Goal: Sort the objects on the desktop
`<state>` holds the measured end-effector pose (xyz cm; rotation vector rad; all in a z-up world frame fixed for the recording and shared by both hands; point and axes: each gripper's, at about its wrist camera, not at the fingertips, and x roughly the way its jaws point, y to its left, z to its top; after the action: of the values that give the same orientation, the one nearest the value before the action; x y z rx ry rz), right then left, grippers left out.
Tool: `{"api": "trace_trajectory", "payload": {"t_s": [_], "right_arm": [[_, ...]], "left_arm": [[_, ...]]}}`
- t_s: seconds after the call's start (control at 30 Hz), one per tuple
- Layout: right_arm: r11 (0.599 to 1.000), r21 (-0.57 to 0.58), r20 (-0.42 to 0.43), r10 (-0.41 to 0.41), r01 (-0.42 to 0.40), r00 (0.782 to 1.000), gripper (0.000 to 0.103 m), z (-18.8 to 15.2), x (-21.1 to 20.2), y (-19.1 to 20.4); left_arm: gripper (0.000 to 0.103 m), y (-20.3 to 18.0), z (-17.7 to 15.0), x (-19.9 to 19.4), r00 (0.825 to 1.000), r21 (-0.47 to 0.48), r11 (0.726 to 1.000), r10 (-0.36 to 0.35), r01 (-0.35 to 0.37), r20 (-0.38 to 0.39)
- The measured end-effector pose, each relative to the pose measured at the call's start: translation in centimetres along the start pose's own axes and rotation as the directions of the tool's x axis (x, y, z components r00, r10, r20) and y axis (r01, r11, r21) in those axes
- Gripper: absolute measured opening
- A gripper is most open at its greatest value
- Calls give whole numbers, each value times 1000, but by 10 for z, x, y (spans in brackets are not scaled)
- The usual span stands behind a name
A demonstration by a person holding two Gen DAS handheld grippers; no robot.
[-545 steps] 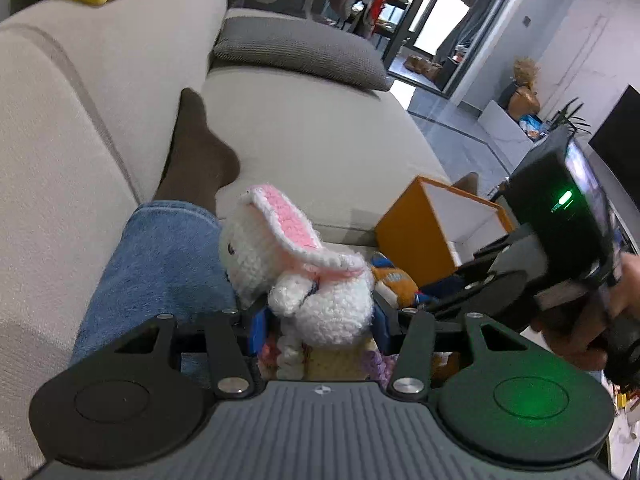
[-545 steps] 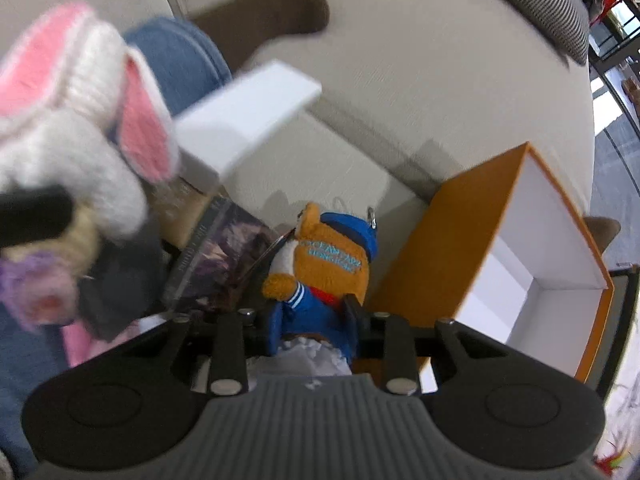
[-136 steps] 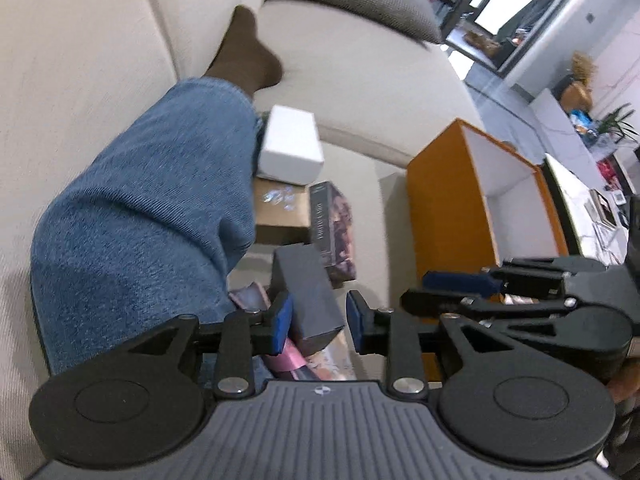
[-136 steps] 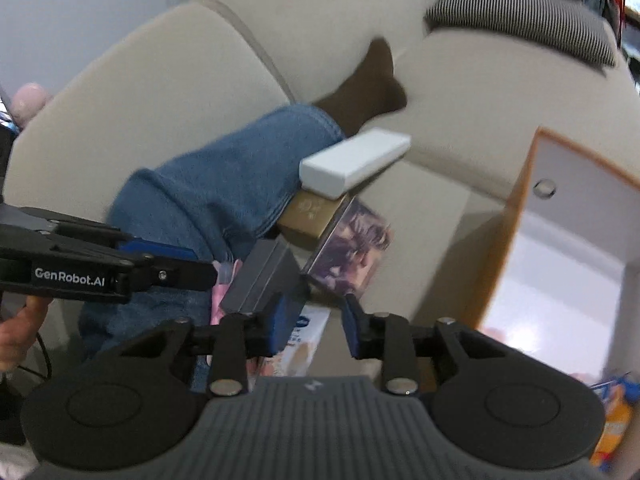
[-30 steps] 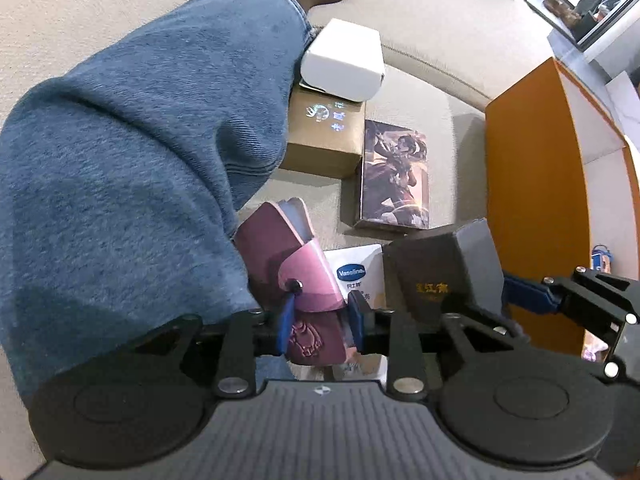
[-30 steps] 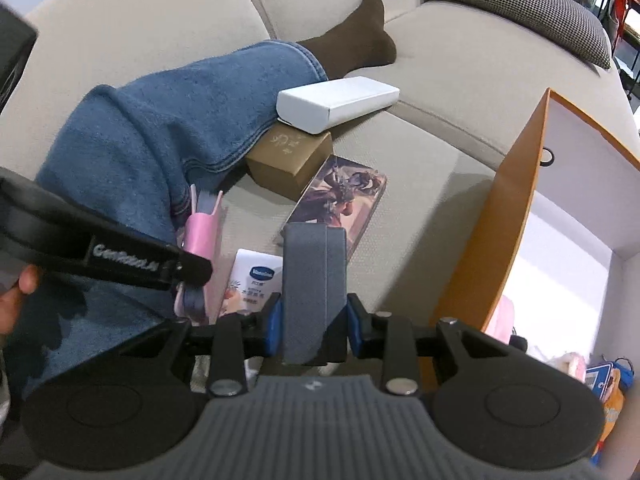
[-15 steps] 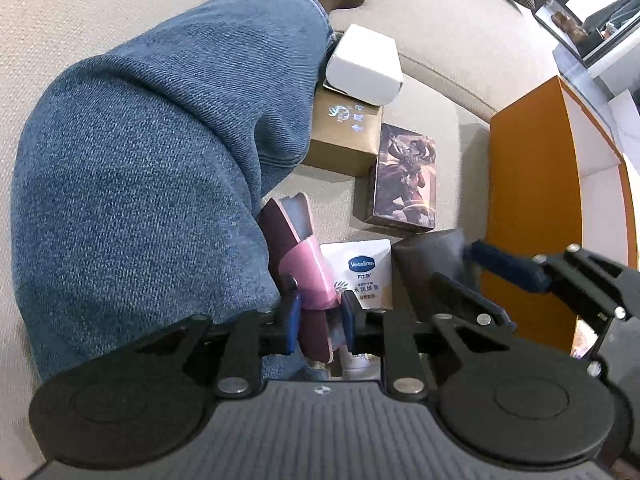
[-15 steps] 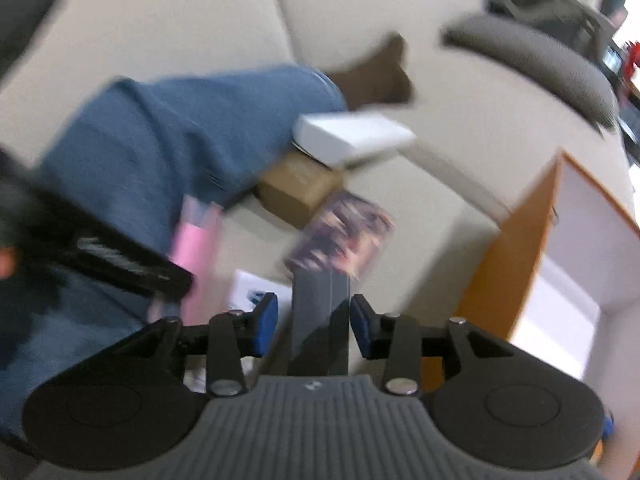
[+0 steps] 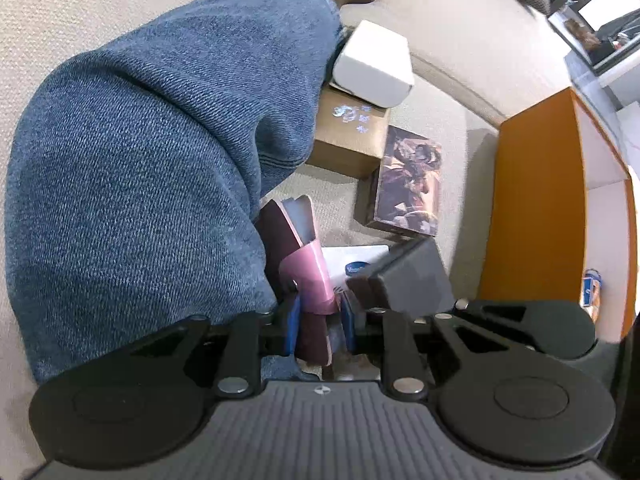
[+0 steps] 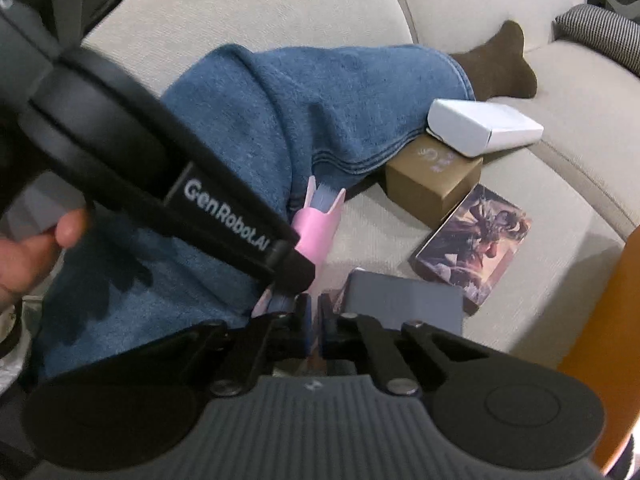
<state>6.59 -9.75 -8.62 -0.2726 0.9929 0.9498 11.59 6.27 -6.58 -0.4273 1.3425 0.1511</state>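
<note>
Compared with a second ago, the grey box (image 10: pixel 404 300) is no longer squarely between the pads of the right tongs (image 10: pixel 315 320). It now sits just to their right, and the jaws are drawn almost together. Whether they pinch an edge of the box or have let it go, I cannot tell.

The left tongs (image 9: pixel 318 316) are clenched on the lower part of the pink pouch (image 9: pixel 308 276), which stands nearly upright against the leg in jeans (image 9: pixel 140 160).

The sorting looks partly done. The orange bin (image 9: pixel 532 200) stands open at the right edge of the sofa (image 9: pixel 440 12). Something small in blue and orange (image 9: pixel 591 290) shows inside it, too small to identify.

Several things are still out on the cushion:
- The white box (image 9: pixel 376 64) rests on the brown box (image 9: pixel 352 140).
- The picture box (image 9: pixel 412 184) lies just beside the brown one.
- The white Vaseline packet (image 9: pixel 356 258) lies flat between the pouch and the grey box, partly hidden by both.

By my estimate, the pouch is the item in hand and the grey box is in doubt. The other four pieces are still untouched, so well over half of what is visible still has to go to the bin.
</note>
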Motion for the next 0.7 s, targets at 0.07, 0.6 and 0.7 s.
{"api": "trace_trajectory", "payload": {"t_s": [0.07,0.6,0.7], "right_arm": [[1000,7,-10,18,-18,1000,0,-1,3,1],[995,25,-8,92,-92,996,1,2,-18,4],[1000,8,-22,20,-20,1000,4,6,-32,-2]], "left_arm": [[26,-3,1,1,1000,-4,1000,15,-15,-6],[21,-15,-12,0,996,110,992,51,-58,68],[19,-19,-13,-6,994,145,989,4,-20,105]]}}
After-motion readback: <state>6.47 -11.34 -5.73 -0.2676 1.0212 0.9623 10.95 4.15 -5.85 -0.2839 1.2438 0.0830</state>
